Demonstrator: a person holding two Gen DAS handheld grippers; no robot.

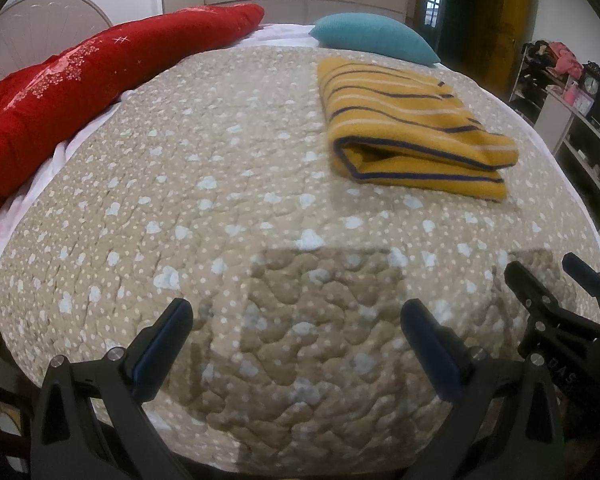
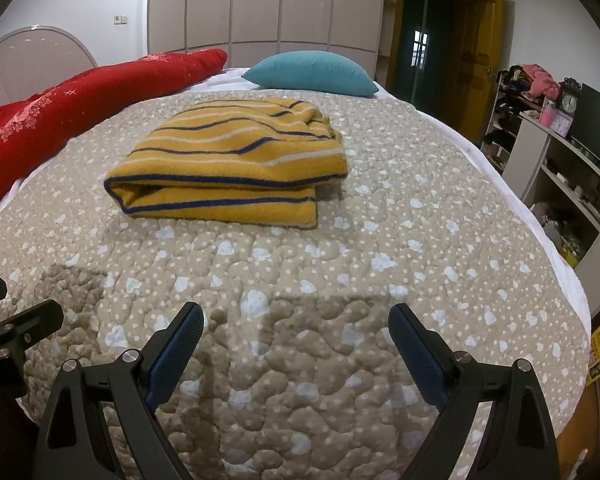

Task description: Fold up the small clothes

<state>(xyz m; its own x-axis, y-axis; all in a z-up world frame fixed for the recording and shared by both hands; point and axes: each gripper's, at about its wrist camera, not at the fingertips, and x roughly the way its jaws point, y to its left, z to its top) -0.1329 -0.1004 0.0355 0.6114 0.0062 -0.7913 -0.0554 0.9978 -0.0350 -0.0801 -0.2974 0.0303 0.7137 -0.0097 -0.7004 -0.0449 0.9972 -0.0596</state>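
Left wrist view: left hand-held gripper (image 1: 296,320) spread wide, holding nothing, above the near part of the bed (image 1: 220,184). Striped yellow jumper (image 1: 408,120) lies folded on the quilt, ahead and to the right, well apart from the fingers. Right hand-held gripper (image 1: 548,272) shows at the right edge. Red duvet (image 1: 80,76) along the left; teal pillow (image 1: 376,36) beyond the jumper.

Right wrist view: right hand-held gripper (image 2: 296,320) spread wide, holding nothing. Jumper (image 2: 236,156) ahead, slightly left, folded edge toward the camera. Pillow (image 2: 312,74) behind it.
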